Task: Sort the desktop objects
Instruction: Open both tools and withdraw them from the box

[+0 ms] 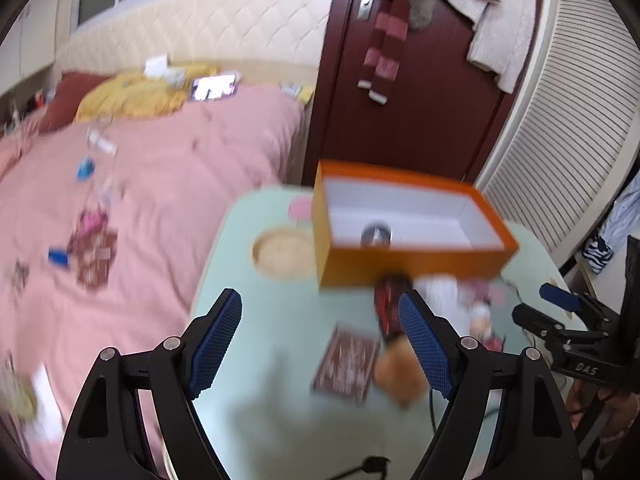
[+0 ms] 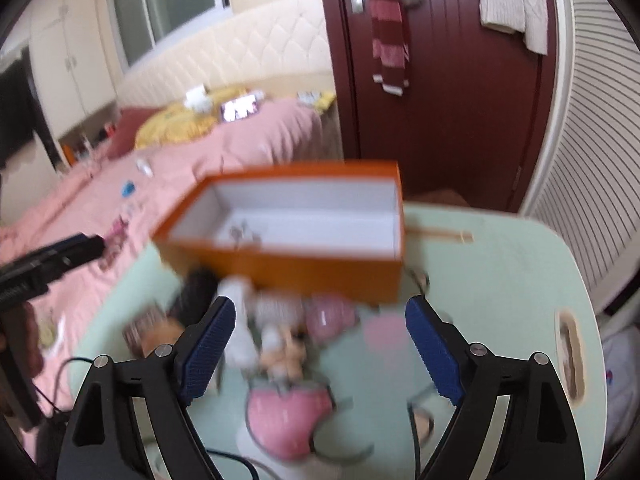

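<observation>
On the pale green surface (image 1: 280,420) stands an orange cardboard box (image 1: 404,264) with a white lining, open at the top; one small dark, shiny round item (image 1: 376,234) already lies inside, so the sorting looks partly done. Both views are blurred. The left hand-held gripper (image 1: 320,348) has its jaws spread wide with nothing between the ribbed blue pads, and the right hand-held gripper (image 2: 320,352) is likewise wide open and empty.

Loose things wait on the near side of the box: a flat, square patterned card or coaster (image 1: 346,364), a dark red oblong packet (image 1: 390,312), a soft, rounded tan plush piece (image 1: 400,372), a small figurine (image 2: 284,344) and a pink rounded pouch or bag (image 2: 288,404) with dark trim. A round wooden dish (image 1: 282,254) sits left of the box.

Judging by this, the step in hand is choosing the next item. The next move calls for lowering one open gripper over a single piece; the plush will squash, the flat card will be hard to pinch.
</observation>
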Available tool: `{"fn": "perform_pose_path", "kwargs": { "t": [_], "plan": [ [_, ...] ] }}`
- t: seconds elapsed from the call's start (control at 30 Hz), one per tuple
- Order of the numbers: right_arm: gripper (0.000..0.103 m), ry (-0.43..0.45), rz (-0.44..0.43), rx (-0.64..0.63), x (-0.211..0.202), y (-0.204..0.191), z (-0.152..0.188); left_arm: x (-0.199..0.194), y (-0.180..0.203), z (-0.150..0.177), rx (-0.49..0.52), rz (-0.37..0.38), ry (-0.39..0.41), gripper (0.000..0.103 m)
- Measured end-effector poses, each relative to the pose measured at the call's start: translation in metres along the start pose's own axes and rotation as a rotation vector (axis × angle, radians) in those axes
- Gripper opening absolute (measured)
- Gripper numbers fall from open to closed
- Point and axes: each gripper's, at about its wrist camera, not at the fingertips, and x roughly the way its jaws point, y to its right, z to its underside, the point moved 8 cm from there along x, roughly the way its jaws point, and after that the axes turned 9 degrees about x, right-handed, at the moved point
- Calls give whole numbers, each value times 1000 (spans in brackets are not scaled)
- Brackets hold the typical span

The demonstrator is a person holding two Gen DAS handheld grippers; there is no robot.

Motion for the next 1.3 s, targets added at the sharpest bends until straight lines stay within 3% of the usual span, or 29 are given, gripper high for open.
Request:
{"fn": "perform_pose_path", "kwargs": {
  "t": [0.2,0.37,0.53,0.73,1.07,1.3],
  "plan": [
    [87,-98,56,18,10,16,44,5,23,57,31,22,-93,81],
    [88,-142,111,-4,20,19,53,13,43,70,117,8,-121,81],
    [100,-142,136,-44,27,15,55,30,44,78,136,-36,-156,82],
    [103,-131,133,-50,29,15,57,35,37,82,121,-91,-121,103],
    [103,-122,129,-52,30,13,61,31,35,83,120,-71,-119,103],
    [103,-124,125,-57,29,15,59,6,15,54,111,-73,26,103]
  ]
}}
